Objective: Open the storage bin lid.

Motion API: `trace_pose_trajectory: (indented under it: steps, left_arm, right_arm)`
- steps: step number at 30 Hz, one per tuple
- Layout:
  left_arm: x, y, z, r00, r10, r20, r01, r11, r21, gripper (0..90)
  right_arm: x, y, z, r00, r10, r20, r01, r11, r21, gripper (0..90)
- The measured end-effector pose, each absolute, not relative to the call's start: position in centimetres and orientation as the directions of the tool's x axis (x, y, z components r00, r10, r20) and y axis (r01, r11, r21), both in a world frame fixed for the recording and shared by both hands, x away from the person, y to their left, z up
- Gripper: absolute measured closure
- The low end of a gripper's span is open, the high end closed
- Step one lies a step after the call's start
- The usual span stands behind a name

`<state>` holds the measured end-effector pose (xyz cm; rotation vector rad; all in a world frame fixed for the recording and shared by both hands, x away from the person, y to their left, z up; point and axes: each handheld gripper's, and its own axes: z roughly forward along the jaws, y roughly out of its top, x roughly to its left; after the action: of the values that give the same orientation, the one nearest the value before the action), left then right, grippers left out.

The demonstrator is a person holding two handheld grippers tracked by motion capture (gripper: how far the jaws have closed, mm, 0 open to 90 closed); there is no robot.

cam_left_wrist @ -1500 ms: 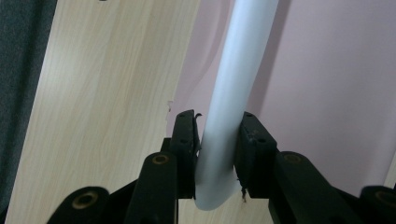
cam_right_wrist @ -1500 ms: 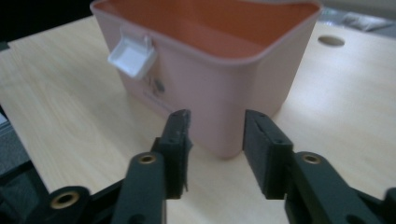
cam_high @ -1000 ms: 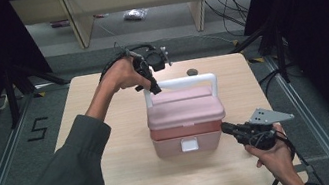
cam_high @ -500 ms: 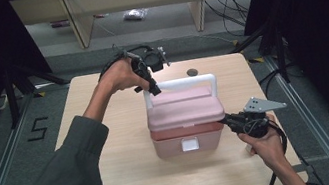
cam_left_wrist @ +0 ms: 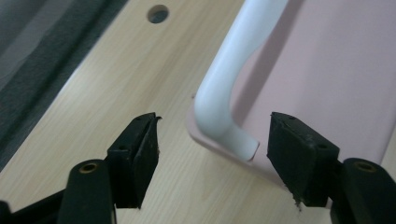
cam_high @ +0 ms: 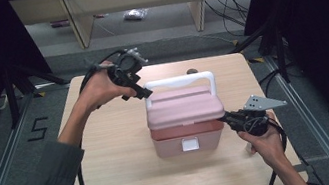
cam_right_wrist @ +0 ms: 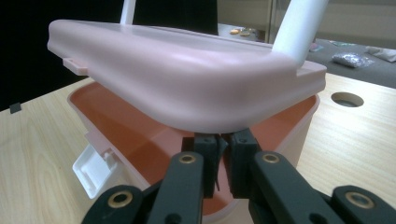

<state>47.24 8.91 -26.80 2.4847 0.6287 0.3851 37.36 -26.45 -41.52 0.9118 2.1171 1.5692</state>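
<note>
Box (cam_high: 187,124) pink, lid (cam_right_wrist: 187,88) up a bit | left gripper (cam_left_wrist: 212,154) fingers wide around white handle (cam_left_wrist: 224,98) | right gripper (cam_right_wrist: 223,161) fingers nearly together under lid edge

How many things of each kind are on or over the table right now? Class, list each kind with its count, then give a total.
Pink boxes with a white handle: 1
Hand-held tongs: 2, the left tongs and the right tongs
Round holes in the tabletop: 1
Total: 4
</note>
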Motion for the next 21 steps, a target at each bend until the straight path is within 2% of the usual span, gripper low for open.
trace_pose_trajectory:
  steps: [3,5,6,9,11,14,16,17,21]
  left_arm:
    - [45.4,11.4,-28.4,0.805,0.581,0.119,0.396,-0.676,0.621,30.9]
    - [45.0,11.9,-28.9,0.795,0.596,0.117,0.406,-0.665,0.626,29.4]
    - [44.2,13.0,-29.8,0.78,0.62,0.085,0.428,-0.627,0.651,28.0]
    - [43.4,13.7,-30.9,0.744,0.667,0.027,0.486,-0.569,0.663,23.5]
    - [43.1,14.3,-32.1,0.745,0.667,0.017,0.481,-0.554,0.68,24.0]
    - [42.2,14.6,-33.7,0.716,0.697,-0.022,0.49,-0.481,0.727,23.9]
    - [41.6,14.4,-35.0,0.708,0.705,-0.048,0.507,-0.458,0.73,24.0]
    - [41.3,14.2,-35.5,0.708,0.704,-0.055,0.509,-0.456,0.73,23.9]
    - [40.7,13.2,-37.5,0.721,0.686,-0.097,0.518,-0.442,0.732,22.4]
  right_arm:
    - [37.1,-26.4,-41.4,-0.729,0.676,0.106,0.302,0.179,0.936,85.4]
    - [37.2,-26.5,-41.3,-0.727,0.679,0.101,0.301,0.182,0.936,85.4]
    - [37.3,-26.6,-41.2,-0.729,0.679,0.079,0.282,0.193,0.94,85.4]
    - [37.3,-26.4,-41.1,-0.733,0.673,0.1,0.29,0.176,0.941,85.2]
    - [37.4,-26.4,-40.9,-0.726,0.684,0.07,0.266,0.185,0.946,85.2]
    - [37.3,-26.3,-40.5,-0.722,0.684,0.104,0.298,0.171,0.939,85.2]
    - [37.5,-26.3,-40.3,-0.733,0.676,0.074,0.269,0.189,0.944,85.2]
    - [37.2,-26.2,-40.1,-0.725,0.682,0.093,0.294,0.185,0.938,85.2]
    - [37.4,-26.2,-39.8,-0.734,0.676,0.071,0.274,0.199,0.941,85.2]
